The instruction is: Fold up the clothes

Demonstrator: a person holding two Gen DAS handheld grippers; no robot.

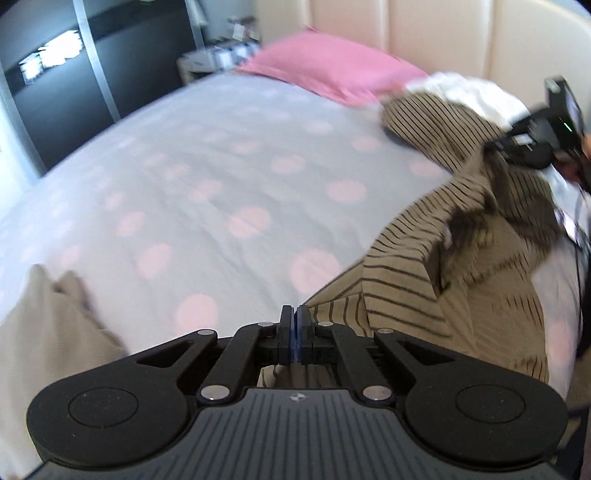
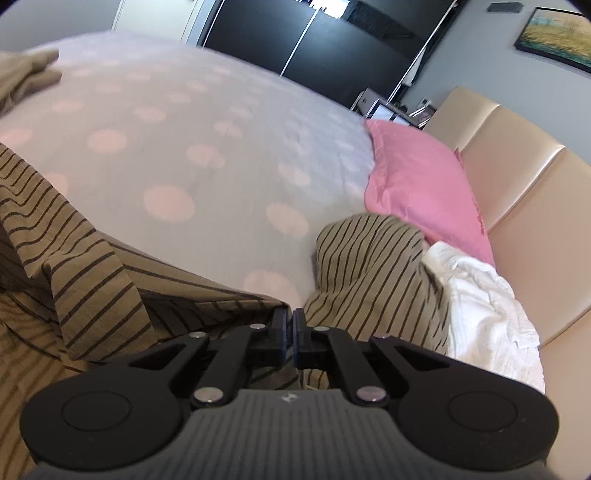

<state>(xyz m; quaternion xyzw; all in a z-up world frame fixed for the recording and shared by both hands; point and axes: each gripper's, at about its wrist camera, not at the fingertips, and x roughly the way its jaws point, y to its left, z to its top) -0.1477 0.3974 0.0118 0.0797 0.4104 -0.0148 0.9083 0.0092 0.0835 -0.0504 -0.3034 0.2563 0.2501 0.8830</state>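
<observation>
Striped garment (image 1: pixel 424 295), tan with thin dark lines, spread crumpled over the near side of the bed (image 1: pixel 221 184), one part bunched toward the headboard (image 2: pixel 517 192) and just beside a pink pillow (image 2: pixel 417 184) and a heap of white cloth (image 2: pixel 487 310).

Left gripper (image 1: pixel 295 314): jaws closed flat together, blue pads meeting, with the garment's edge at the tips and more of its fabric visible beneath the linkage; a pinched fold between the pads likely, though not plainly seen in the blurred left wrist view.

Right gripper (image 2: pixel 290 317): jaws closed to a thin slit, clamped on a corner of the garment at the left fingertip, cloth drawn taut from that point toward the left of the view. Same gripper (image 1: pixel 532 144) seen from the left wrist view at far right, raised above the bed with striped fabric hanging below it.

Bed cover pale grey with faded pink dots. Plain beige cloth (image 1: pixel 48 332) lying apart on the far left of the bed. Dark sliding wardrobe doors (image 2: pixel 332 44) behind; framed picture (image 2: pixel 557 33) on the wall.
</observation>
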